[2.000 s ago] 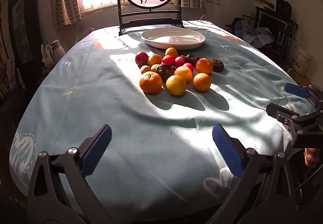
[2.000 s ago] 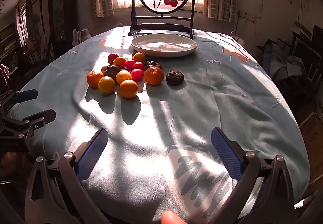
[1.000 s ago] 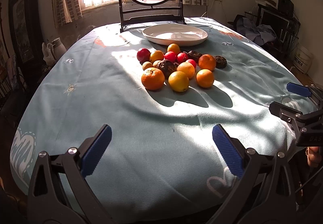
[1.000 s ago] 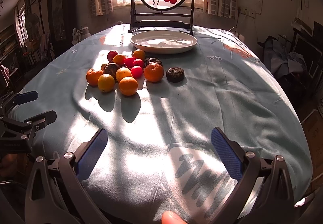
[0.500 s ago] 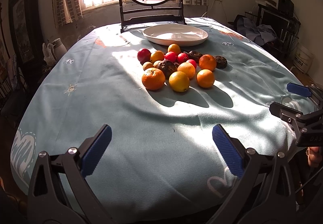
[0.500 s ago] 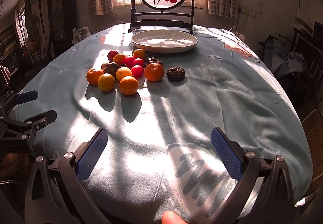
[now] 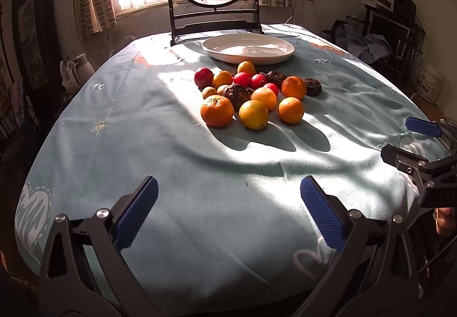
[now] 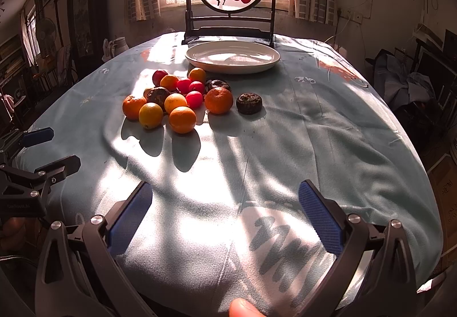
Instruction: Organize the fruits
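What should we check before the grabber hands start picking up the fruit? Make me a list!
1. Left gripper open with nothing in it: ok.
2. Right gripper open with nothing in it: ok.
3. White plate has room for fruit: ok.
4. Fruit pile all on the tablecloth, none near the edge: ok.
5. Nearest orange free to grab: ok.
6. Whether the dark fruit is spoiled: cannot tell.

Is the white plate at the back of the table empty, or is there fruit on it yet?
Empty. The white plate shows only bare surface with sunlight and shadow, and all the fruit sits on the tablecloth in front of it.
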`<state>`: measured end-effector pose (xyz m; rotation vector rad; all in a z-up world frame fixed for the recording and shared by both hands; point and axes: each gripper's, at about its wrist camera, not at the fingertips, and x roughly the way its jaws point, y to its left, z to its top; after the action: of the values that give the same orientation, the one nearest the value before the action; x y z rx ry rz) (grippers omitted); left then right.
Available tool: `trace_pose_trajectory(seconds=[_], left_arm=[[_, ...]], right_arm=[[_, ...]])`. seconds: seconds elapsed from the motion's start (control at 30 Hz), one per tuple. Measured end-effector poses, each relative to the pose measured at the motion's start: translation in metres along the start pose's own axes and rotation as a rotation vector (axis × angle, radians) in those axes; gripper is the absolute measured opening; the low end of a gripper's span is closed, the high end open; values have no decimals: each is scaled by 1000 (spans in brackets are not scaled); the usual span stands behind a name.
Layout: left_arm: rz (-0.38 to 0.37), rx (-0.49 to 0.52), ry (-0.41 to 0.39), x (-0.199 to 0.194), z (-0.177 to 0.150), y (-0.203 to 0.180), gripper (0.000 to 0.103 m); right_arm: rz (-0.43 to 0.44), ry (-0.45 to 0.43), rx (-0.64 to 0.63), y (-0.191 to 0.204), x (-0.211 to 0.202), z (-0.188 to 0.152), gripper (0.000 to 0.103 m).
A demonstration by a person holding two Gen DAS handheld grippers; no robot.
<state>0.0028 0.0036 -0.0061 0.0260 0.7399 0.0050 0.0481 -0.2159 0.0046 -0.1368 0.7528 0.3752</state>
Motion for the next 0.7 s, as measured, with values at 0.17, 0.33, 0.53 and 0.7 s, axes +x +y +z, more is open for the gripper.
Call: trace_pose_trajectory(seconds=[0.17, 0.33, 0.53, 0.7], left_arm=[[1, 1, 0, 0, 0, 0, 101], [1, 0, 0, 0, 0, 0, 101], [2, 1, 1, 0, 0, -1, 101], [2, 0, 2, 0, 0, 0, 101]], right_arm=[[-1, 1, 1, 0, 0, 0, 102], [0, 2, 1, 0, 0, 0, 102], [0, 3, 1, 0, 0, 0, 102], [2, 4, -1, 2, 1, -1, 102]])
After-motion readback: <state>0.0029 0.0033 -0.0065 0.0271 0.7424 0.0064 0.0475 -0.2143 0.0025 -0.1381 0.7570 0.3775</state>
